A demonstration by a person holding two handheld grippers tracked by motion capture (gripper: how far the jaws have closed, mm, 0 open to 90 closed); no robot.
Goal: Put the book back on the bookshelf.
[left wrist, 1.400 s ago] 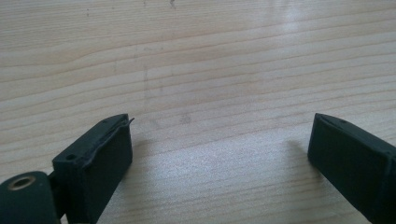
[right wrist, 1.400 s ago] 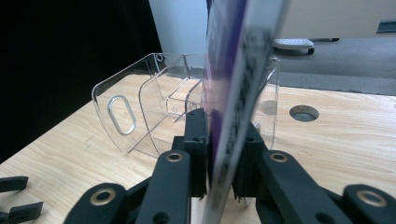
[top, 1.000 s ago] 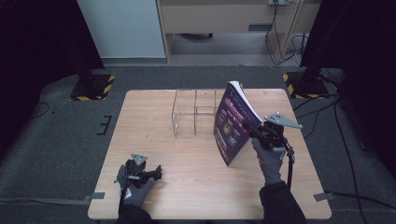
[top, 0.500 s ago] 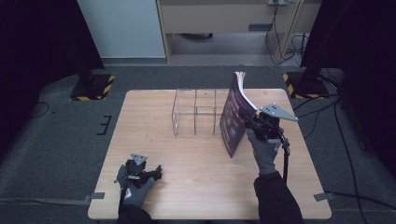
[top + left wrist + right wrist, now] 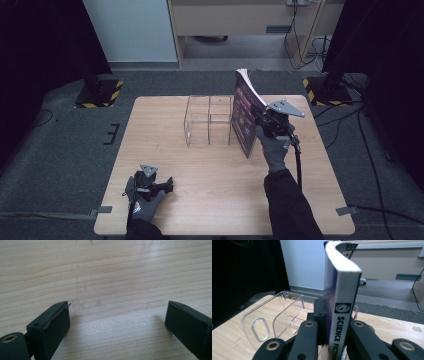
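Note:
My right gripper (image 5: 264,121) is shut on a purple book (image 5: 246,116), held nearly upright above the table just right of a clear plastic organizer (image 5: 209,120). In the right gripper view the book's spine (image 5: 342,302) reads "SCIENCE FICTION" and stands clamped between the jaws, with the clear organizer (image 5: 274,320) to the left behind it. My left gripper (image 5: 161,186) rests low over the near left part of the wooden table (image 5: 200,175). Its jaws stand wide apart in the left gripper view, with bare wood (image 5: 115,290) between them.
The table is ringed by grey carpet. Black stands with yellow-striped bases (image 5: 97,92) sit at the far left and far right (image 5: 325,90). A cable (image 5: 298,165) trails from the right gripper along the forearm.
The right gripper has carried the book left and farther back, tipping it more upright, close beside the organizer. The left gripper has stayed put.

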